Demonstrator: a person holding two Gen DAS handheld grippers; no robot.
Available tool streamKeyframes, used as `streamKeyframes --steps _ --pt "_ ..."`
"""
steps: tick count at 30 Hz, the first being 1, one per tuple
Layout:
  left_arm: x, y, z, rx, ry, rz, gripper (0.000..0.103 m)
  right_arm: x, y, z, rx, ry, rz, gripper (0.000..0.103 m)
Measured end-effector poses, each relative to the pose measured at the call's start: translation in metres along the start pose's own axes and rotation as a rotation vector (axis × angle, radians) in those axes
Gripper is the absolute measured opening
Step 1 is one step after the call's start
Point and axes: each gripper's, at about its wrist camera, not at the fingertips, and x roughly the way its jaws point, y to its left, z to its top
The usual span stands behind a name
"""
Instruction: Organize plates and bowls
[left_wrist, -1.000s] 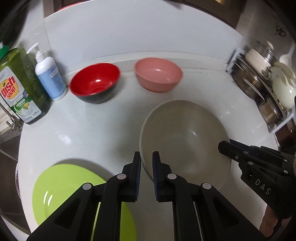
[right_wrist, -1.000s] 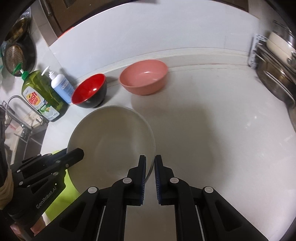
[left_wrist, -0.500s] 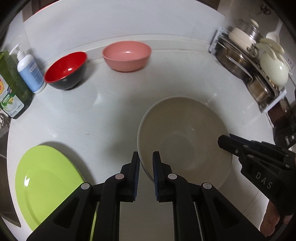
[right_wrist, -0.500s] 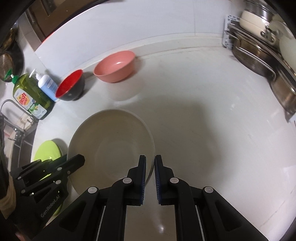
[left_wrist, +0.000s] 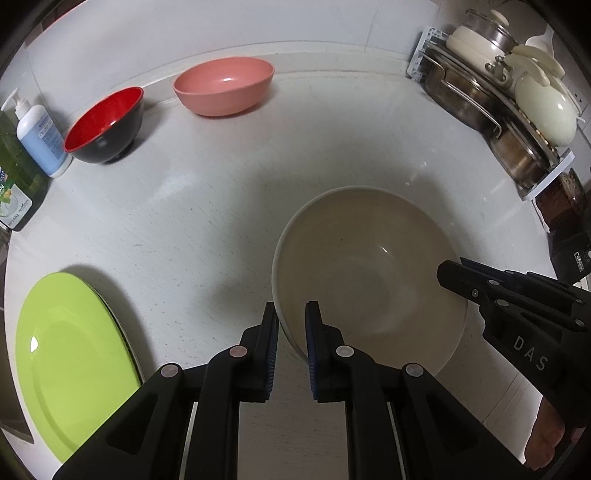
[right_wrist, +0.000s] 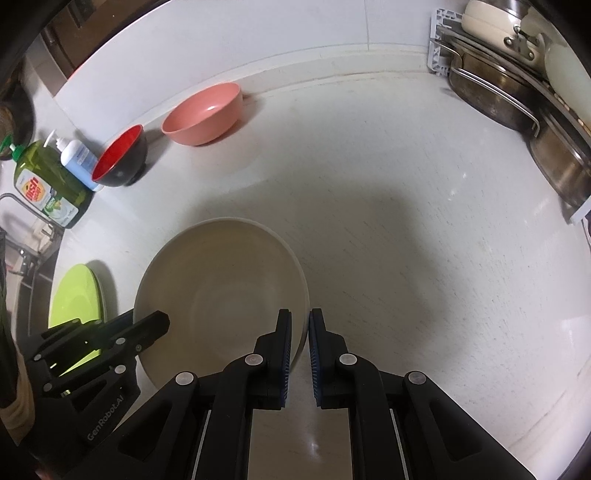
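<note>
Beige bowl (left_wrist: 369, 273) over white counter (left_wrist: 207, 206) — left gripper (left_wrist: 291, 325) clamped on its left rim, right gripper (right_wrist: 300, 334) on opposite rim. Green plate (left_wrist: 70, 354) at left; red bowl (left_wrist: 105, 125), pink bowl (left_wrist: 225, 85) by back wall.

Matt beige bowl (left_wrist: 369, 273), glossy green plate (left_wrist: 74, 354), speckled counter (left_wrist: 184, 221).

Beige bowl (left_wrist: 369, 273), pink bowl (left_wrist: 224, 85), red-and-black bowl (left_wrist: 105, 125), lime-green plate (left_wrist: 70, 362), speckled white counter (left_wrist: 184, 221)
</note>
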Motion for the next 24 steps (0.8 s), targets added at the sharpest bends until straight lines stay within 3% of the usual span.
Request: streamKeyframes --steps 19,24 --pt "0.0011 0.0012 0.0011 0.0 -0.004 0.011 0.017 -0.0009 -0.0003 -0.0027 -0.02 -0.013 0.008 0.012" --pt "-0.0067 0.0051 0.0048 0.007 -0.039 0.035 0.033 -0.006 0.0006 -0.0018 -0.012 -0.038 -0.009 0.018"
